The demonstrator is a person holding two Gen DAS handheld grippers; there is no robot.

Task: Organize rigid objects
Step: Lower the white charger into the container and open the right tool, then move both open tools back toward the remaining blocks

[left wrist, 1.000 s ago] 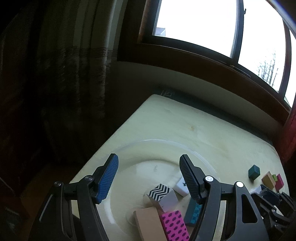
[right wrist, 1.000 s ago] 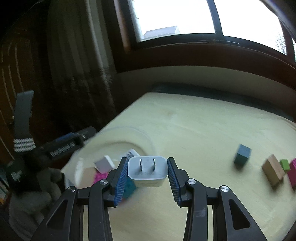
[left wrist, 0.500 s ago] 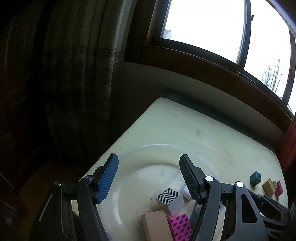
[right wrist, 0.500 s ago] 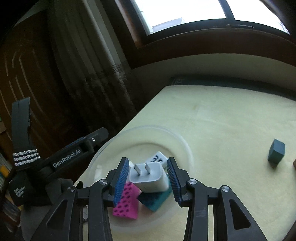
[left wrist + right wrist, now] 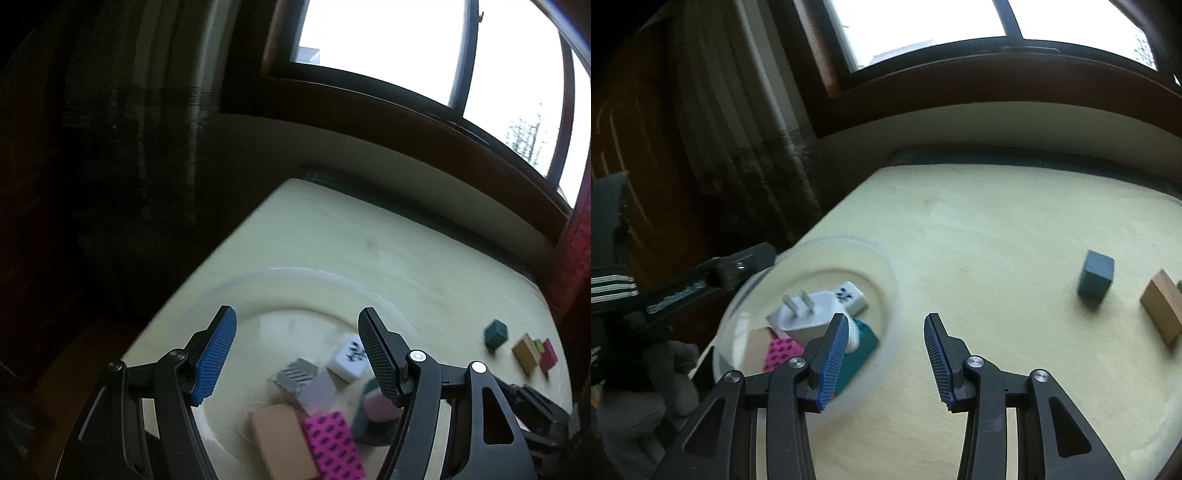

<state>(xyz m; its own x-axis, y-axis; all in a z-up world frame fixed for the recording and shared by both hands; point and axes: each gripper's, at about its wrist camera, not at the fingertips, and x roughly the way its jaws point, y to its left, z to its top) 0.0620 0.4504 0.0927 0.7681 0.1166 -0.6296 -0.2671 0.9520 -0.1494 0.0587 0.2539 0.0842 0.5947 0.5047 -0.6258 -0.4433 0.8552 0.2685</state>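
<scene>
Now charger (image 5: 809, 312) inside plate (image 5: 886, 266).

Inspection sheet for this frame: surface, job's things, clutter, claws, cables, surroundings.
Surface: pale yellow table, bare in the middle.
Job's things: clear plate near the table's left edge holds a white charger, prongs up, a white tile, a pink dotted block, a tan block, a striped cube and a teal block. Off the plate to the right: teal cube, a second tan block, small green and pink blocks.
Clutter: nothing seen.
Claws: left claw open over the plate; right claw open, empty, at the plate's right rim.
Cables: nothing seen.
Surroundings: window, dark curtain.
</scene>
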